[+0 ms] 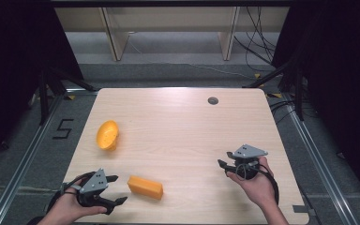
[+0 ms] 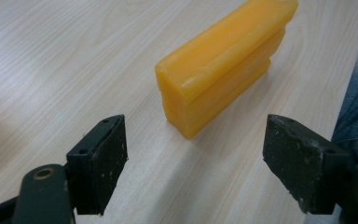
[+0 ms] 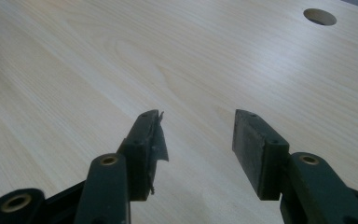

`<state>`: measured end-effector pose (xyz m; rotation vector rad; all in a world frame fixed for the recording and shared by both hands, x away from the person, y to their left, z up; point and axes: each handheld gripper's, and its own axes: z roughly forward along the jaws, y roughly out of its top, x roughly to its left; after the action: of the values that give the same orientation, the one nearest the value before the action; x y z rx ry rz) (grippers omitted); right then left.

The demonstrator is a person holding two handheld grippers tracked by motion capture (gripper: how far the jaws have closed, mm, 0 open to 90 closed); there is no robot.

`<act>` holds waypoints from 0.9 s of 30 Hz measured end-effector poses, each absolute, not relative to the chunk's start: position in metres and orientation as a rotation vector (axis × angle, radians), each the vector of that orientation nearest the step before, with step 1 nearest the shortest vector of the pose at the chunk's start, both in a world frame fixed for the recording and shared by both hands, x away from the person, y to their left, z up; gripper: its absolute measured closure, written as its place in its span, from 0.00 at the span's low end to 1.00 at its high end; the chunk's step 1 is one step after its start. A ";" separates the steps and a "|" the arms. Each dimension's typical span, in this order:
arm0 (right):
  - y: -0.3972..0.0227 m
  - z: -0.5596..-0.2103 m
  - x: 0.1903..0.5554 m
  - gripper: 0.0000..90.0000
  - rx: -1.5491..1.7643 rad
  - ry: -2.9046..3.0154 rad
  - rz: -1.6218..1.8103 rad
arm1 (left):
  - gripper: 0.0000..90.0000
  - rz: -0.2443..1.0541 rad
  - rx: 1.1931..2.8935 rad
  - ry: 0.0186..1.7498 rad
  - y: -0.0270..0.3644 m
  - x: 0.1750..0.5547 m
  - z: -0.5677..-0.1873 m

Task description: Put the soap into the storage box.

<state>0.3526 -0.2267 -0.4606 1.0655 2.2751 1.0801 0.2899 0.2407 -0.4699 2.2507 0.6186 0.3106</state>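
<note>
While it's lying flat on the wooden table (image 1: 183,122), the orange block (image 1: 145,187) has its long axis running roughly left-right along the near edge, tilted a bit so the right end sits slightly closer to the person than the left end. In the left gripper view the same block (image 2: 219,65) points away from the camera and off to the upper right, with its near short end facing the jaws. It has a groove or step running along its long side, so it looks like 2 stacked layers.

Just left of the block is the left gripper (image 1: 117,190), held in the person's left hand (image 1: 68,206). Its 2 jaws are spread wide apart with nothing between them, and they point right at the block's left end. The block's end sits just beyond the gap between the pads, not touching either one.

Up and left of the block, well apart from it, is an orange bowl (image 1: 108,135) tipped on its side.

Way off to the right of the block, the right gripper (image 1: 223,159) is in the person's right hand (image 1: 258,185), jaws pointing left across the table. From its own view the jaws are apart too, holding nothing, just bare wood under them. Far beyond the block, near the table's back edge, there's a round cable hole (image 1: 213,100).
</note>
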 end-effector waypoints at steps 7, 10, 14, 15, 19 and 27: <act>-0.227 -0.461 0.351 0.58 1.092 2.267 1.078 | 0.24 0.332 2.306 0.556 0.235 0.291 -0.463; -0.226 -0.462 0.353 0.58 1.094 2.283 1.087 | 0.24 0.317 2.318 0.529 0.230 0.296 -0.458; -0.227 -0.462 0.353 0.58 1.091 2.267 1.072 | 0.24 0.294 2.371 0.448 0.224 0.302 -0.453; -0.227 -0.462 0.354 0.58 1.090 2.261 1.079 | 0.25 0.295 2.390 0.403 0.222 0.304 -0.451; -0.228 -0.462 0.355 0.58 1.104 2.258 1.078 | 0.26 0.255 2.432 0.354 0.216 0.311 -0.446; -0.228 -0.463 0.356 0.58 1.078 2.257 1.076 | 0.26 0.239 2.534 0.243 0.194 0.328 -0.436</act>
<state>0.3557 -0.2276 -0.4631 1.0780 2.2573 1.0757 0.3279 0.1944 -0.4359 2.5337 0.2432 0.2395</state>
